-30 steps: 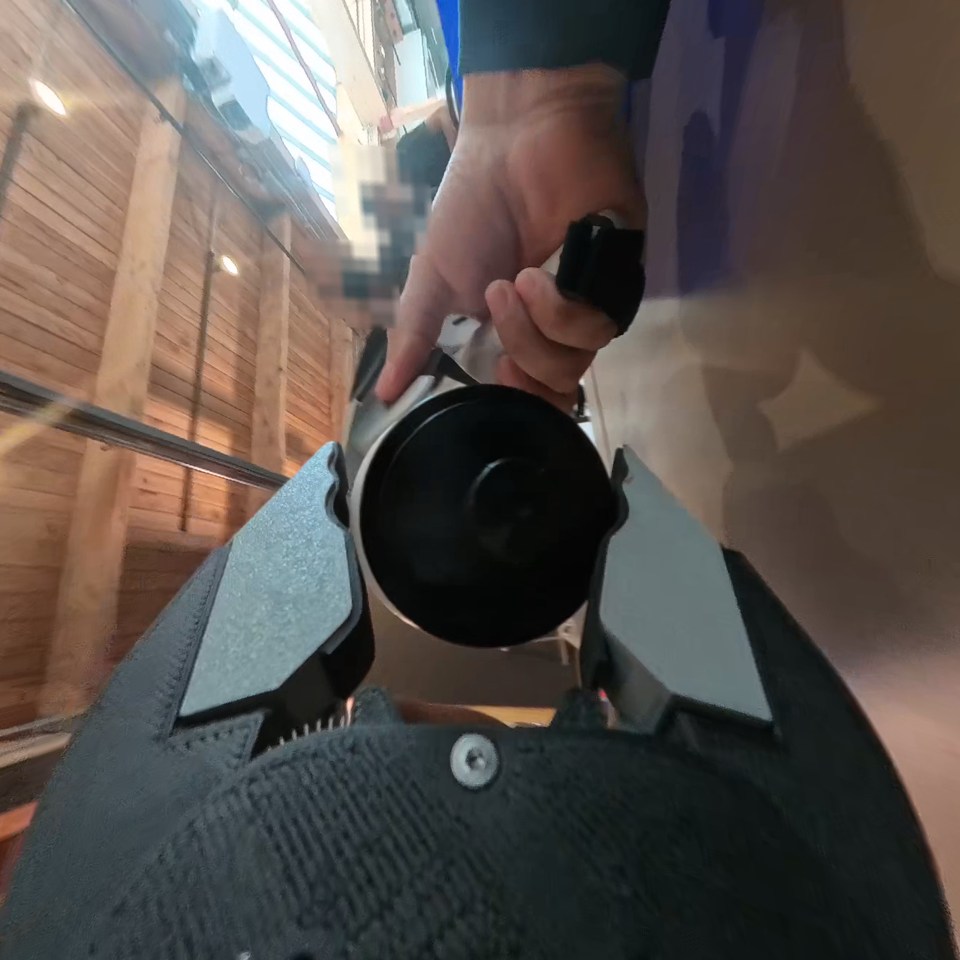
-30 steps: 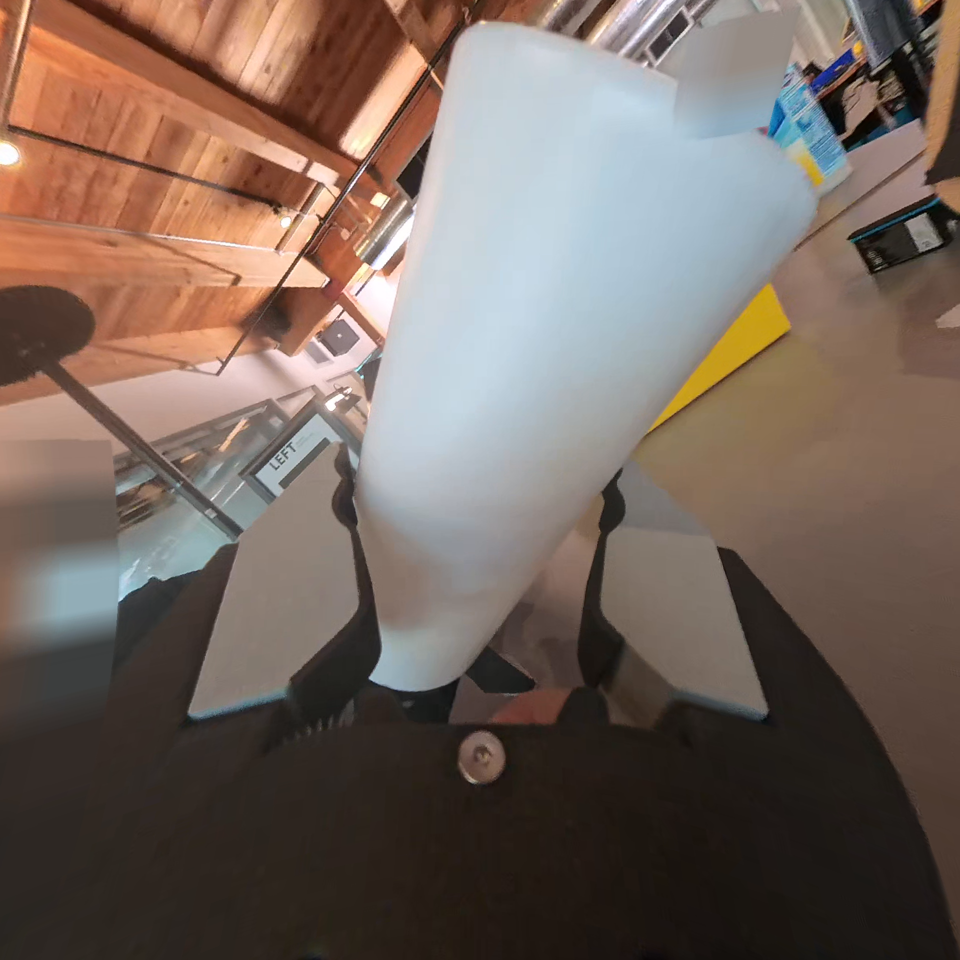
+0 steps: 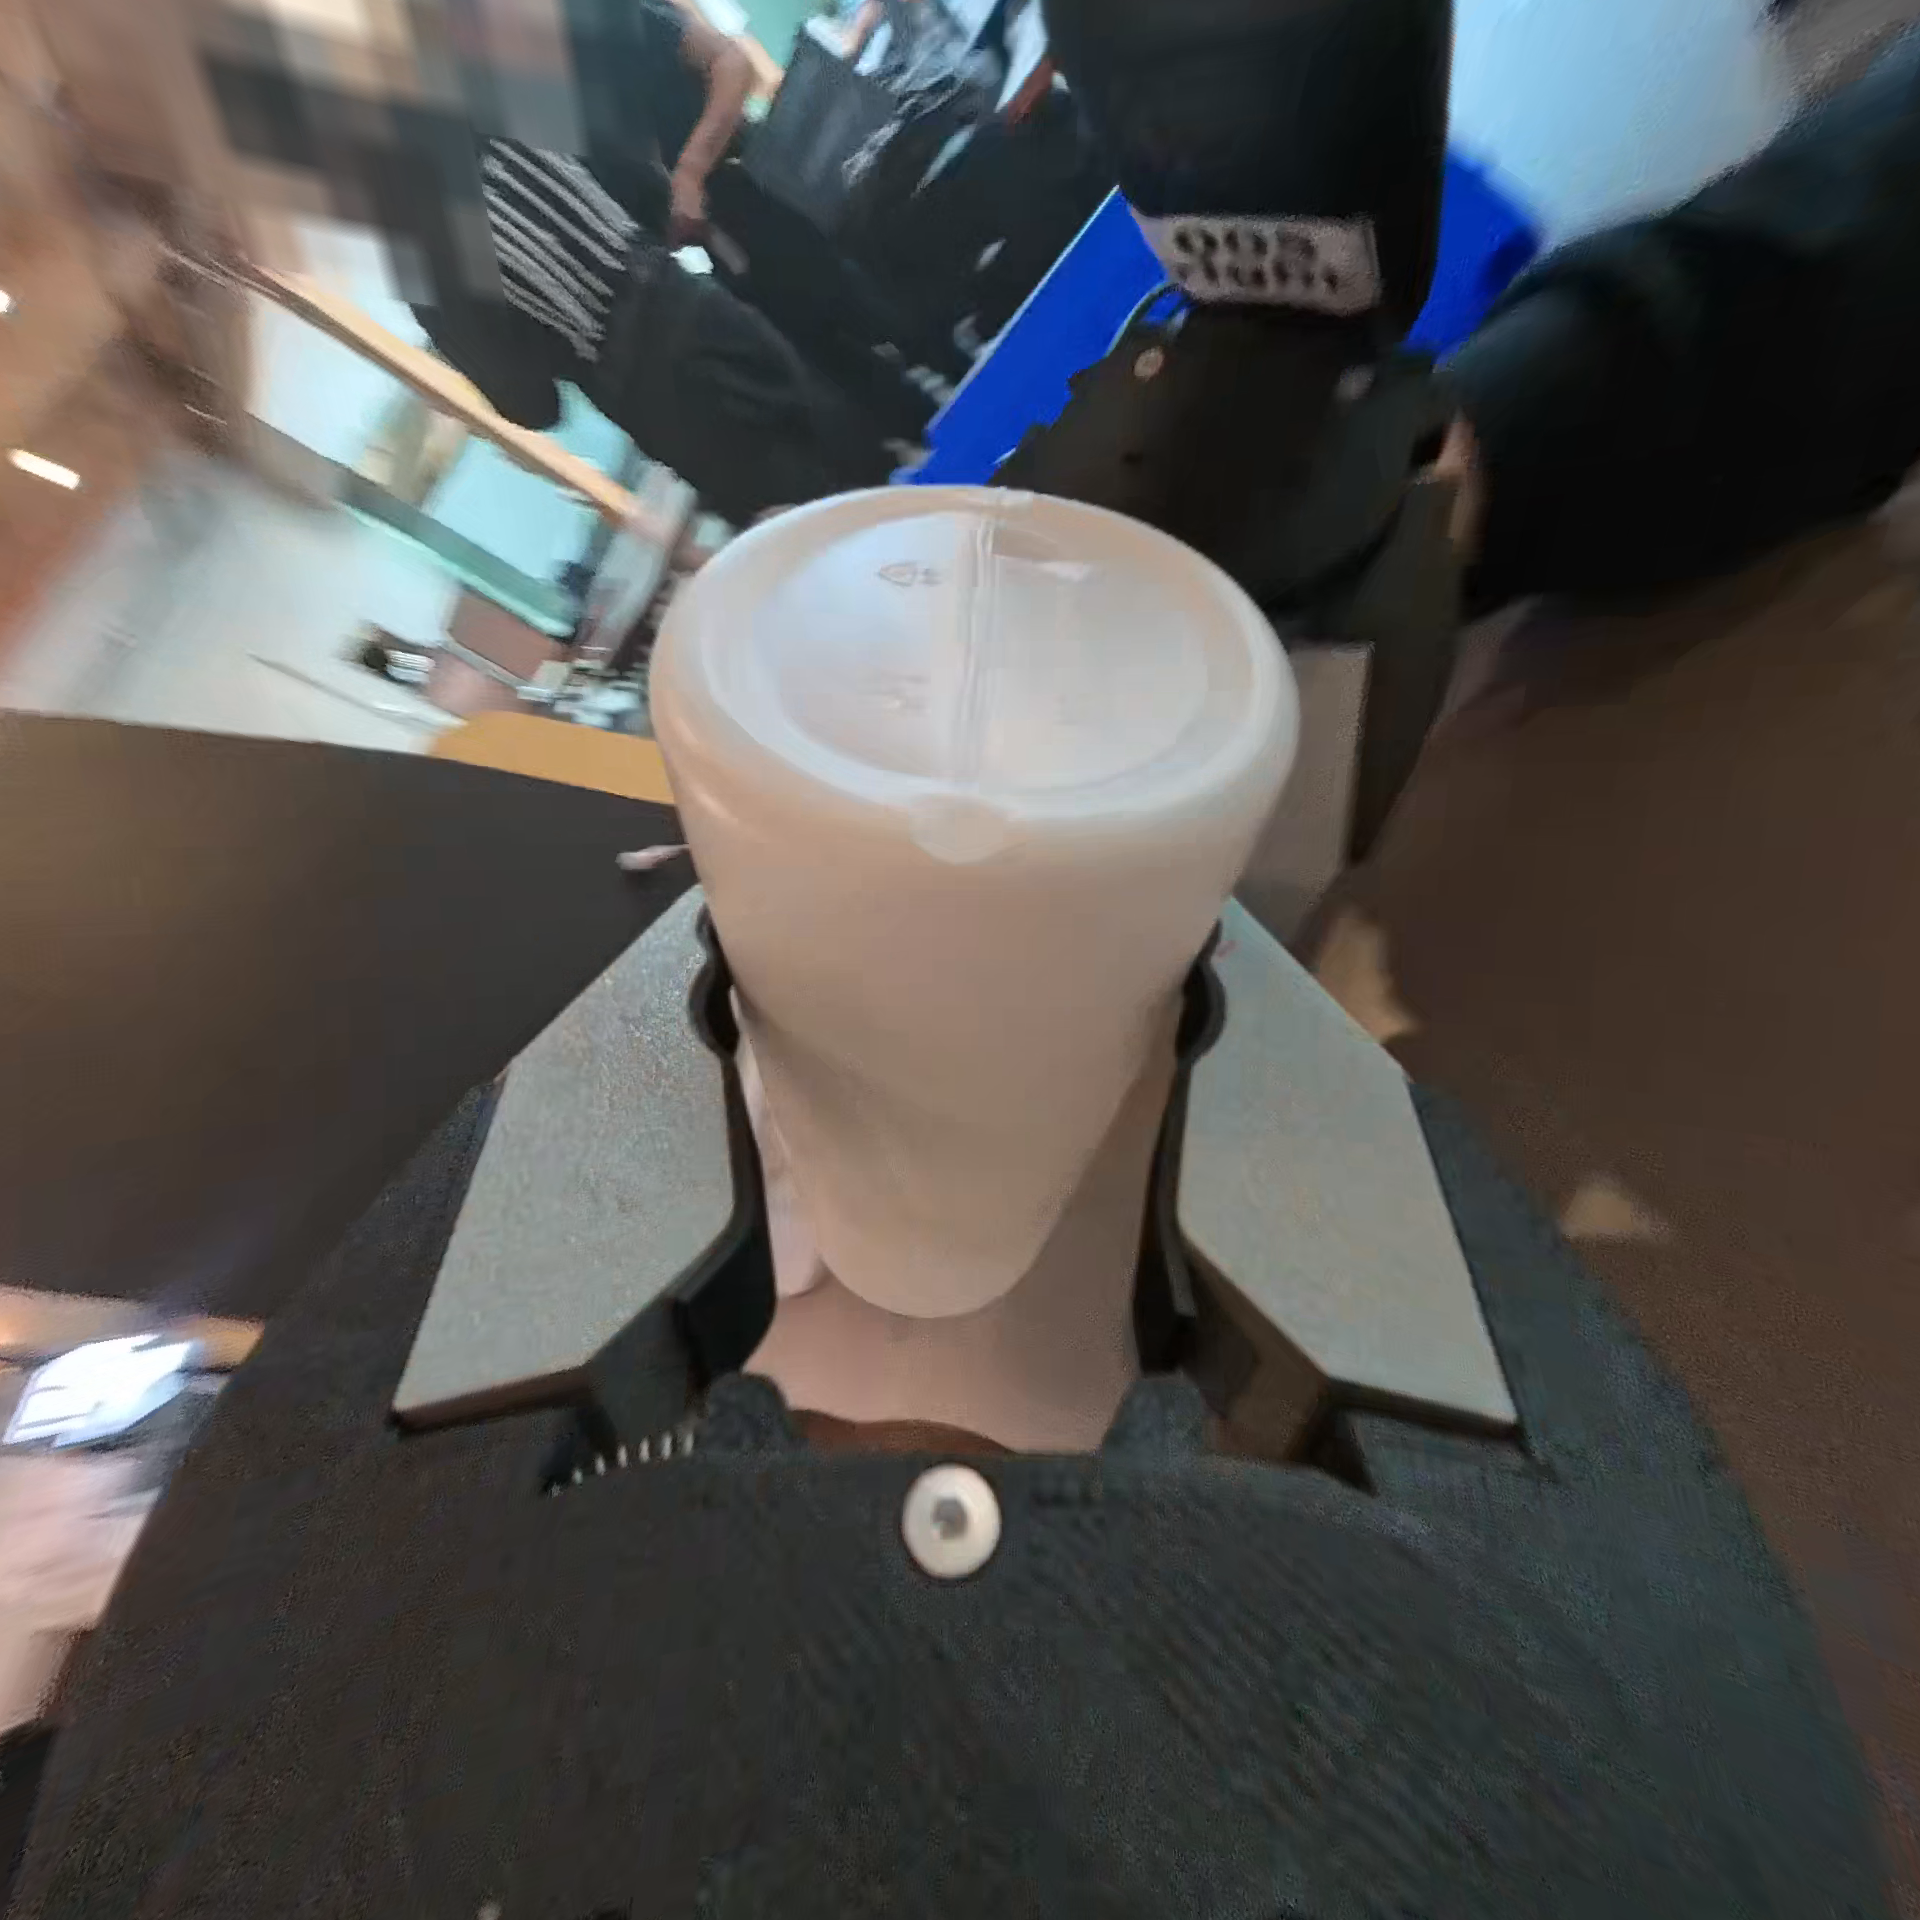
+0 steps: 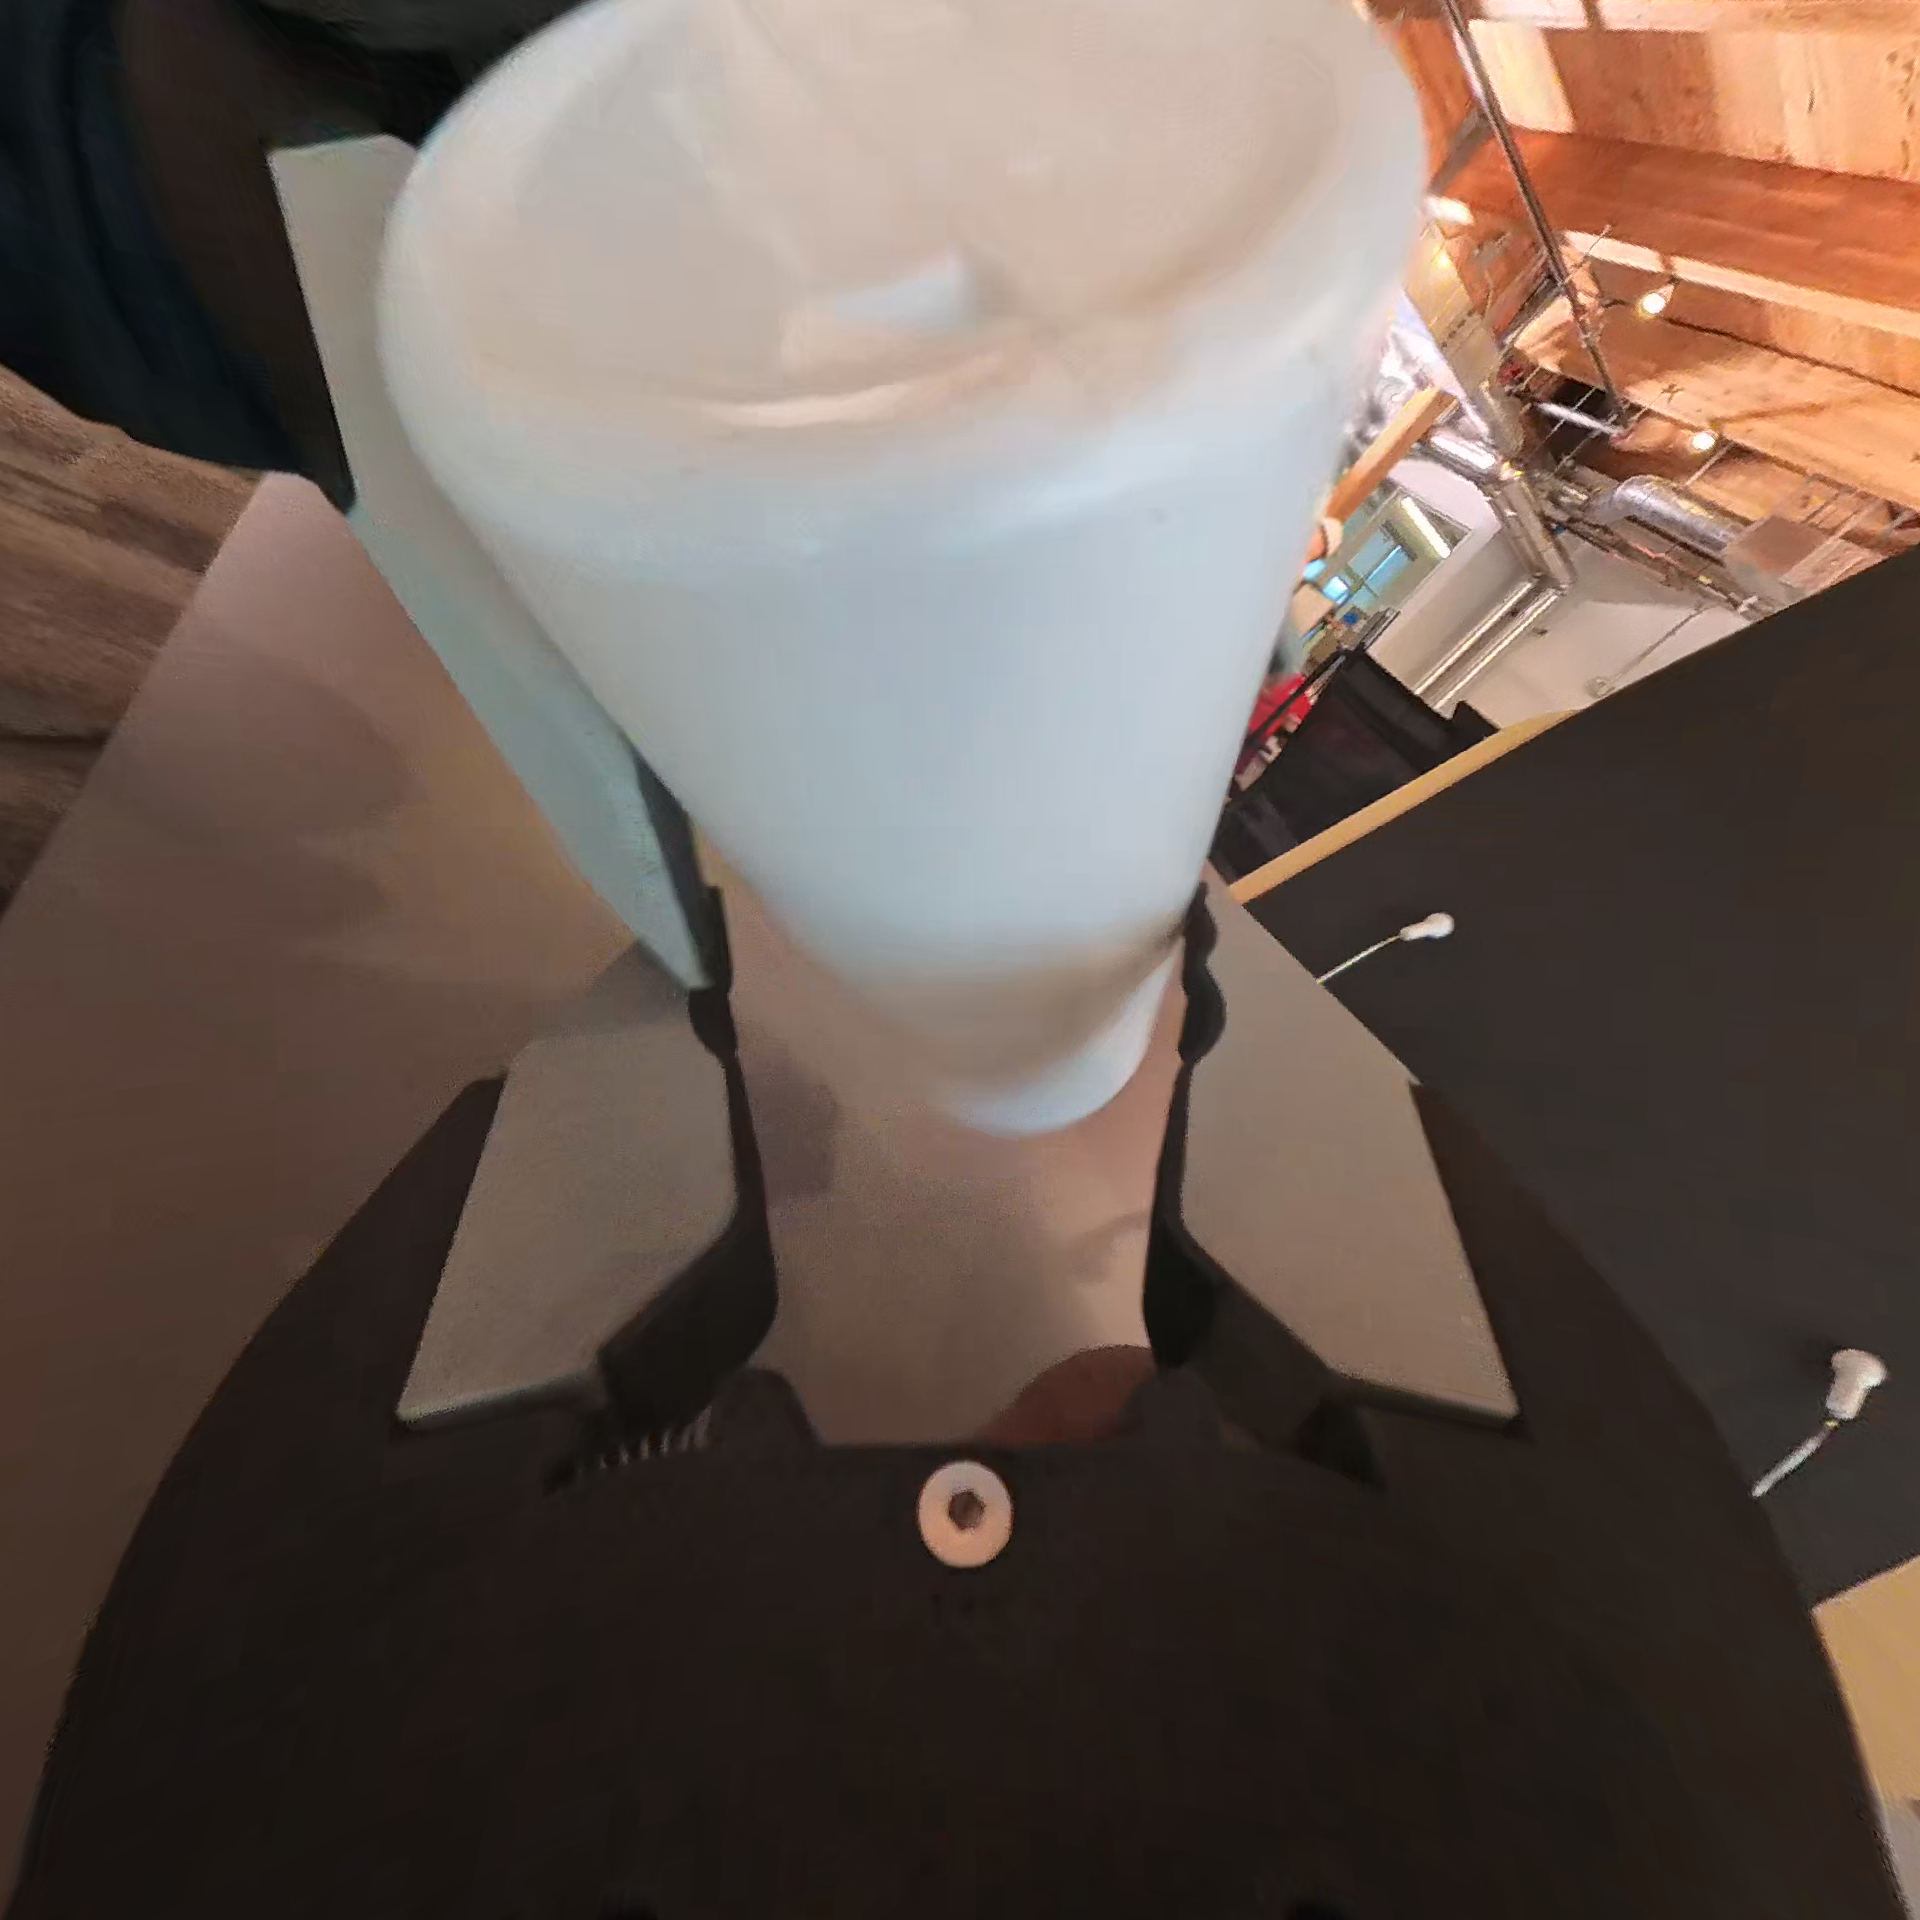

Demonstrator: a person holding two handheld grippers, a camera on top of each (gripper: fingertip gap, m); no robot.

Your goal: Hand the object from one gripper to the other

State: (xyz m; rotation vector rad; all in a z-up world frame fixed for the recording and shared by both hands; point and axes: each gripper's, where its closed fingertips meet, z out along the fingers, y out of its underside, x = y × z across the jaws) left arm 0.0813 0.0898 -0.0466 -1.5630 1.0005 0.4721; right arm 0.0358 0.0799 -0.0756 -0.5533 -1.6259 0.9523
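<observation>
now the tall white plastic bottle (image 3: 966, 935) runs lengthwise between both tongs; left tongs (image 3: 956, 997) grip it, and right tongs' (image 4: 951, 997) grip cannot be told.

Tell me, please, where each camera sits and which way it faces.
Left wrist view: on the left tongs, looking along its grey fingers at the white plastic bottle clamped between them, people beyond.
Right wrist view: on the right tongs, looking up past the same bottle, blurred, towards a wooden ceiling; grip unclear.
Shared: the bottle.
</observation>
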